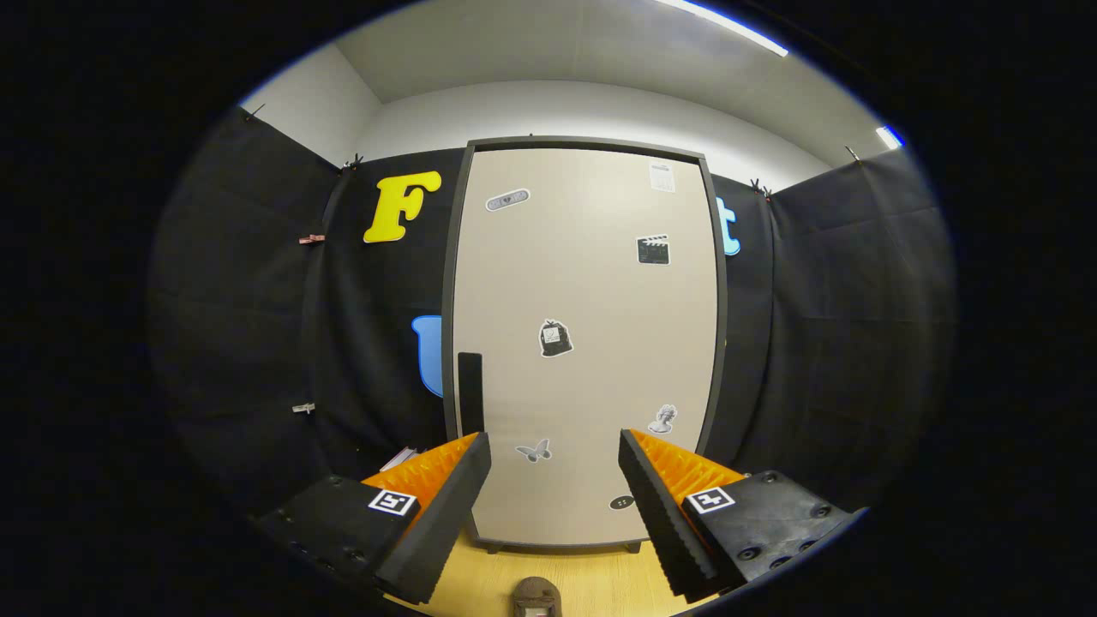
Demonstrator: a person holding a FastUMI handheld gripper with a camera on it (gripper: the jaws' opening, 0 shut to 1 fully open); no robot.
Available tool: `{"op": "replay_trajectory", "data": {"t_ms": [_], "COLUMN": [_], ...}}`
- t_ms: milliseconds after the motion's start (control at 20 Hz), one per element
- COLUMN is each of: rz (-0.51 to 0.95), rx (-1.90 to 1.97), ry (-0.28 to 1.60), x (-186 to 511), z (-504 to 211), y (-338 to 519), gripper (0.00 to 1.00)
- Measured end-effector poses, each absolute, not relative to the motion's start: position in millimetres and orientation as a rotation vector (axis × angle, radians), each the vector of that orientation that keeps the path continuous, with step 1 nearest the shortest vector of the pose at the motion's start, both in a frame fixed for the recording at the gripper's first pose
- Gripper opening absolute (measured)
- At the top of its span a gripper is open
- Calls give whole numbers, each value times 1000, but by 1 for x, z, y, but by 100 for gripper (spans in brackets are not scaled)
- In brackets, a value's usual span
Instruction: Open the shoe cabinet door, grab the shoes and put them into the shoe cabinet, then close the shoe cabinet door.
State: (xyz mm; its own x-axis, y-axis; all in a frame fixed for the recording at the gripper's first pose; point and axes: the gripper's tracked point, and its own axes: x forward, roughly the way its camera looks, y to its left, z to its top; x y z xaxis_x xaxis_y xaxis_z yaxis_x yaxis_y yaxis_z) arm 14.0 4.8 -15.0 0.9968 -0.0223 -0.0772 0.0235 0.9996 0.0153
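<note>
A tall shoe cabinet (583, 343) with a beige door in a dark frame stands straight ahead on the wooden floor, its door shut. Several small stickers dot the door. A dark vertical handle (470, 392) sits on the door's left side, just above my left fingertip. My gripper (555, 450) is open, some way short of the door, with nothing between its fingers. A small part of something white and pink (399, 458) shows on the floor left of the cabinet, mostly hidden behind my left finger; I cannot tell whether it is a shoe.
Black cloth walls close in the booth on both sides and behind the cabinet. The wooden floor (591, 578) runs from the cabinet's foot toward me. A small dark rounded object (536, 595) sits on the floor between my fingers, close to me.
</note>
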Motion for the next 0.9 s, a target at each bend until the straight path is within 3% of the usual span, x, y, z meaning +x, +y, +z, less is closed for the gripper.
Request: {"op": "replay_trajectory", "data": {"t_ms": [900], "rz": [10], "rx": [51], "ry": [162], "x": [86], "z": [-54], "y": [64], "gripper": [98]}}
